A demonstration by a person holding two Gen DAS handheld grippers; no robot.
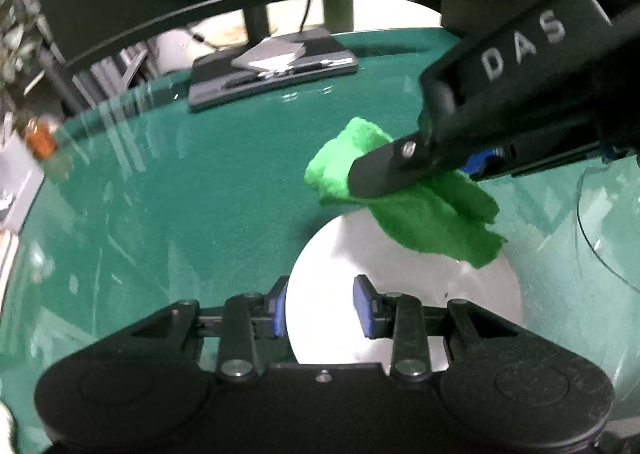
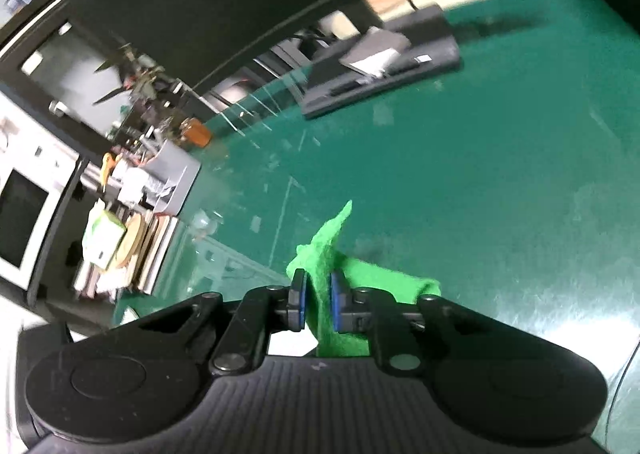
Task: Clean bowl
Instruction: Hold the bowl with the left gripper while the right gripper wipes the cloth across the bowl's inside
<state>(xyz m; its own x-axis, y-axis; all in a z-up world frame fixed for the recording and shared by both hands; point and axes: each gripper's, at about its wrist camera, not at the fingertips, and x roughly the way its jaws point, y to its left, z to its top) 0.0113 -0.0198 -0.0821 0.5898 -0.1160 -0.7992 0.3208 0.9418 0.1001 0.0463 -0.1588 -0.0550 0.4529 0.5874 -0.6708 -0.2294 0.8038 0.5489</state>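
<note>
— Where's the bowl (image 1: 404,294) right now?

— Low in the centre of your left wrist view, a white round shape sitting on the green table (image 1: 200,194). Your left gripper (image 1: 320,306) has its fingers spread apart, one blue pad on either side of the near rim, but I can't tell whether either pad touches it. My guess is you've placed it there to steady the bowl while the other hand works.

— And the cloth?

— Your right gripper (image 2: 318,302) has its fingers closed tight on the green cloth (image 2: 332,282); a peak of it sticks up above the pads and the rest trails off to the lower right of that view. From the left wrist view, the cloth (image 1: 420,210) hangs over the bowl's far rim, upper right of the bowl. Pinching it near the middle leaves loose fabric below to drag across the surface.

— Is the bowl clean?

— Can't say. A small dark speck shows on the right part of the white, but the picture is blurred. This fits either a wipe about to go in or one coming out.
</note>
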